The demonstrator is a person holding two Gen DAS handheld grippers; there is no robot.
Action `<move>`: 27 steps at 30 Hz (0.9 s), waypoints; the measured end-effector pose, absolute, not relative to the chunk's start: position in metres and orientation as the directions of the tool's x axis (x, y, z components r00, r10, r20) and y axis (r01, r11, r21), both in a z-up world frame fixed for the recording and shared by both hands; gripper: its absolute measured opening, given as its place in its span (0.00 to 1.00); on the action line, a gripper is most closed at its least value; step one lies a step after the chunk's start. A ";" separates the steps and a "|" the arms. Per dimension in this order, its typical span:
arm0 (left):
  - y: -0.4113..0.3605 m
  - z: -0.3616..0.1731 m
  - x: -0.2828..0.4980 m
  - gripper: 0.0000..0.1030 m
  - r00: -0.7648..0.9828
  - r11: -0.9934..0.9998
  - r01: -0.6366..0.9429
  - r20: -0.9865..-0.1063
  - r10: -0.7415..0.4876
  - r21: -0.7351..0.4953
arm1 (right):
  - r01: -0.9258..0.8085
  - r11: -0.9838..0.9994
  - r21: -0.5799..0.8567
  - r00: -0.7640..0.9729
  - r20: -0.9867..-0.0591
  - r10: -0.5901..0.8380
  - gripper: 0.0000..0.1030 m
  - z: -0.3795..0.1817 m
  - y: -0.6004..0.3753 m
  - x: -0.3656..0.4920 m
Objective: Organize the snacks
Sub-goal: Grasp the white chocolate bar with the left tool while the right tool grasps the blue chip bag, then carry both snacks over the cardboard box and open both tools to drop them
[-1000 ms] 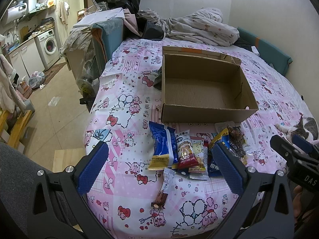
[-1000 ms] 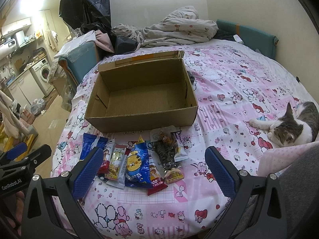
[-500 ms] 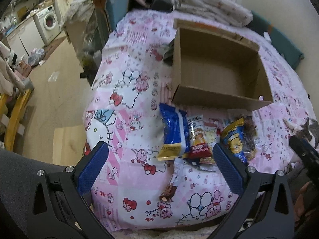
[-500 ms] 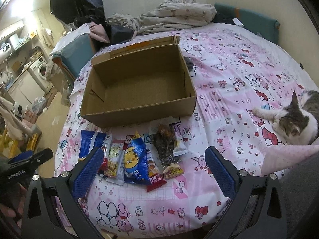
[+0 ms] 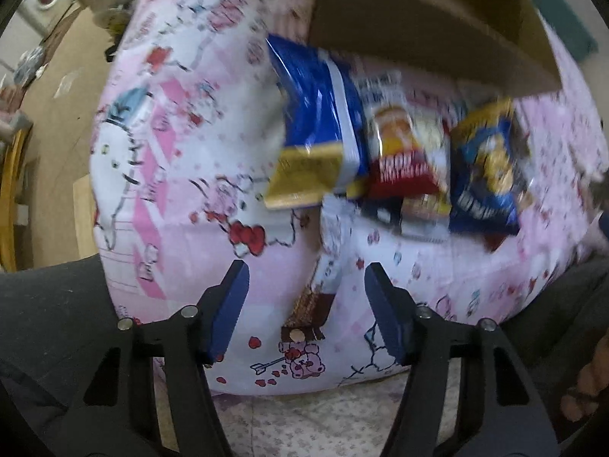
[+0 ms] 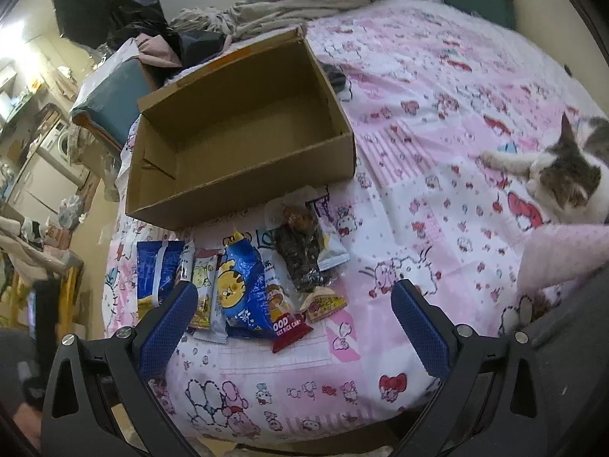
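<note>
While only the right wrist view shows the cat (image 6: 563, 175), the left gripper (image 5: 306, 312), jaws just narrowing, straddles an ungripped chocolate bar (image 5: 310, 302); the right gripper (image 6: 293, 320) gapes wide

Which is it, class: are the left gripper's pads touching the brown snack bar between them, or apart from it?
Apart. The left wrist view shows the left gripper astride the brown snack bar, pink sheet visible between it and each pad.
</note>
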State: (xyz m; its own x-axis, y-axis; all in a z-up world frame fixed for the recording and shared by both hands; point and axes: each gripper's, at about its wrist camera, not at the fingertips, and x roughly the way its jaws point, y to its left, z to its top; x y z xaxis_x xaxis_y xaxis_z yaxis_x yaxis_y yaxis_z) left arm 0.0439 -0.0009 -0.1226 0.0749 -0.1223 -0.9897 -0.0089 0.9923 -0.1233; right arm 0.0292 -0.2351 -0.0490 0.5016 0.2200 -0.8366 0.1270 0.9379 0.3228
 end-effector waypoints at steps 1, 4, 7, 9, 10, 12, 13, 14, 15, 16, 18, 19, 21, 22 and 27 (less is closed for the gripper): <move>-0.004 -0.126 0.042 0.58 0.058 0.993 0.003 -0.992 -0.115 -0.115 | 0.132 0.935 0.330 0.495 -0.839 0.227 1.00 -0.051 -0.236 0.030; -0.010 -0.130 0.039 0.12 0.029 0.991 0.028 -0.991 -0.129 -0.128 | 0.141 0.926 0.351 0.482 -0.841 0.246 1.00 -0.054 -0.238 0.032; -0.017 -0.123 0.032 0.12 0.055 0.980 0.040 -0.979 -0.197 -0.195 | 0.174 0.894 0.412 0.455 -0.839 0.298 1.00 -0.062 -0.246 0.033; -0.017 -0.106 0.026 0.12 0.104 0.979 0.050 -0.974 -0.201 -0.196 | 0.211 0.859 0.466 0.434 -0.832 0.345 0.96 -0.069 -0.255 0.034; -0.014 -0.095 0.023 0.12 0.134 0.970 0.040 -0.961 -0.242 -0.239 | 0.226 0.844 0.486 0.427 -0.828 0.363 0.94 -0.071 -0.258 0.034; -0.006 -0.076 0.021 0.12 0.158 0.961 0.021 -0.948 -0.276 -0.276 | 0.236 0.820 0.521 0.397 -0.822 0.408 0.82 -0.077 -0.260 0.037; -0.002 -0.066 0.018 0.12 0.189 0.952 0.012 -0.934 -0.304 -0.307 | 0.233 0.808 0.542 0.376 -0.816 0.439 0.79 -0.080 -0.258 0.040; 0.002 -0.057 0.021 0.12 0.203 0.956 0.004 -0.936 -0.287 -0.292 | 0.224 0.799 0.559 0.349 -0.811 0.469 0.74 -0.083 -0.254 0.044; 0.007 -0.052 0.022 0.12 0.222 0.962 -0.001 -0.938 -0.268 -0.275 | 0.208 0.795 0.569 0.323 -0.807 0.494 0.69 -0.085 -0.248 0.048; 0.010 -0.046 0.021 0.12 0.242 0.963 -0.006 -0.935 -0.259 -0.268 | 0.197 0.798 0.570 0.308 -0.808 0.502 0.68 -0.087 -0.244 0.051; 0.021 -0.042 0.027 0.12 0.265 0.967 -0.028 -0.935 -0.238 -0.254 | 0.162 0.814 0.557 0.280 -0.817 0.504 0.64 -0.090 -0.230 0.061; 0.021 -0.044 0.034 0.12 0.273 0.969 -0.035 -0.935 -0.225 -0.243 | 0.144 0.825 0.547 0.267 -0.824 0.500 0.63 -0.092 -0.223 0.066; 0.029 -0.047 0.038 0.12 0.285 0.970 -0.050 -0.935 -0.213 -0.236 | 0.114 0.843 0.525 0.237 -0.839 0.490 0.61 -0.096 -0.209 0.076; 0.032 -0.050 0.038 0.12 0.283 0.969 -0.055 -0.935 -0.217 -0.241 | 0.096 0.854 0.512 0.223 -0.847 0.483 0.61 -0.099 -0.203 0.081; 0.026 -0.066 0.037 0.12 0.268 0.967 -0.060 -0.937 -0.223 -0.247 | 0.036 0.924 0.381 0.174 -0.913 0.370 0.58 -0.116 -0.176 0.098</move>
